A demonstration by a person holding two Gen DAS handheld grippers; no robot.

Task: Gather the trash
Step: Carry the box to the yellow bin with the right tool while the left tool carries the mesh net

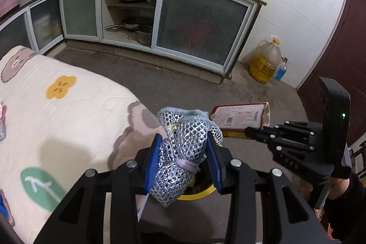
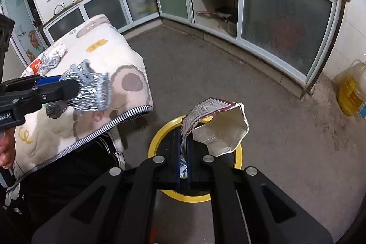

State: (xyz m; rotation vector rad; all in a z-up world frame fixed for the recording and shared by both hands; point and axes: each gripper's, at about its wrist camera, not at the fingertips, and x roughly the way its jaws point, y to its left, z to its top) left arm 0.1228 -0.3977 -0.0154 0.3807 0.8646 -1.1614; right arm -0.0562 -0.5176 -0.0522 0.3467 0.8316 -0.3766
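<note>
The left gripper [image 1: 184,152] clamps a silvery mesh bundle [image 1: 183,148] between its blue pads, partly open around it. Right of it, the right gripper [image 2: 183,152] is pinched nearly shut on a torn snack packet [image 2: 217,127], directly above the yellow-rimmed bin [image 2: 157,136].

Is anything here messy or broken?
Yes. The snack packet pinched in the right hand-held gripper is torn open and crumpled, showing its pale inside. More wrappers lie scattered on the table's cloth. One cupboard also stands open, showing pans.
</note>
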